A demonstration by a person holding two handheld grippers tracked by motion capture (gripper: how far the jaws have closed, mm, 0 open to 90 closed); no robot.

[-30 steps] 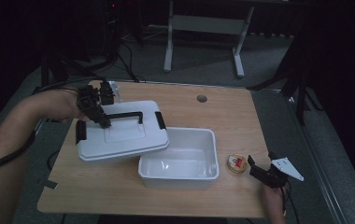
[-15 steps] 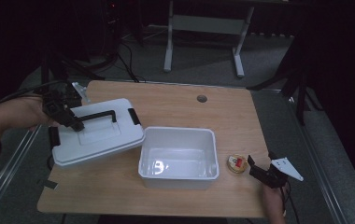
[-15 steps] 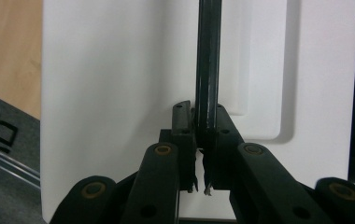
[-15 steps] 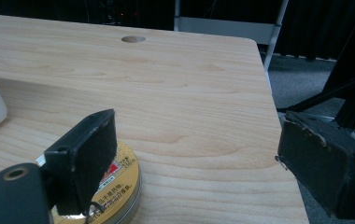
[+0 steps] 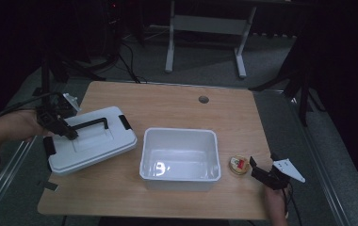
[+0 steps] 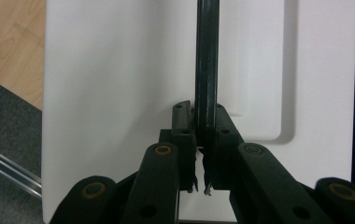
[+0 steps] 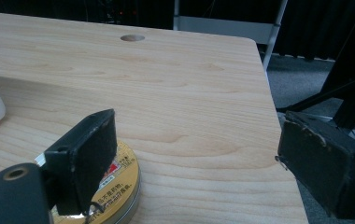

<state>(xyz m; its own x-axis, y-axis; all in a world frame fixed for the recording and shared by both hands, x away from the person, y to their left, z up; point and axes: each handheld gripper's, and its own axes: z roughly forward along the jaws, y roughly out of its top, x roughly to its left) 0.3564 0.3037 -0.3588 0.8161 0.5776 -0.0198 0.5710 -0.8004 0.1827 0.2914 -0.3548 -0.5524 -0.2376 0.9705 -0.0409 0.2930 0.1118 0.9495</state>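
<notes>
A: What has just changed on the table?

B: The left gripper point(image 5: 60, 128) has carried the white lid point(image 5: 90, 139) away from the open white box point(image 5: 179, 153). A second ago the lid overlapped the box's far left corner; now it lies at the table's point(image 5: 167, 103) left edge, just beside the box, hanging slightly over the near left side. The box stands uncovered, so it looks ready for filling.

A: How is the lid held?

B: The left gripper's jaws are pinched tight on the lid's black handle point(image 6: 207, 70). The lid is a flat white rectangle with rounded corners, a shallow recess and black clips at its ends.

A: And the other hand?

B: The right gripper point(image 5: 262, 173) hovers at the near right, jaws spread wide, holding nothing, just beside a small round yellow tin point(image 7: 115, 184) right of the box.
</notes>
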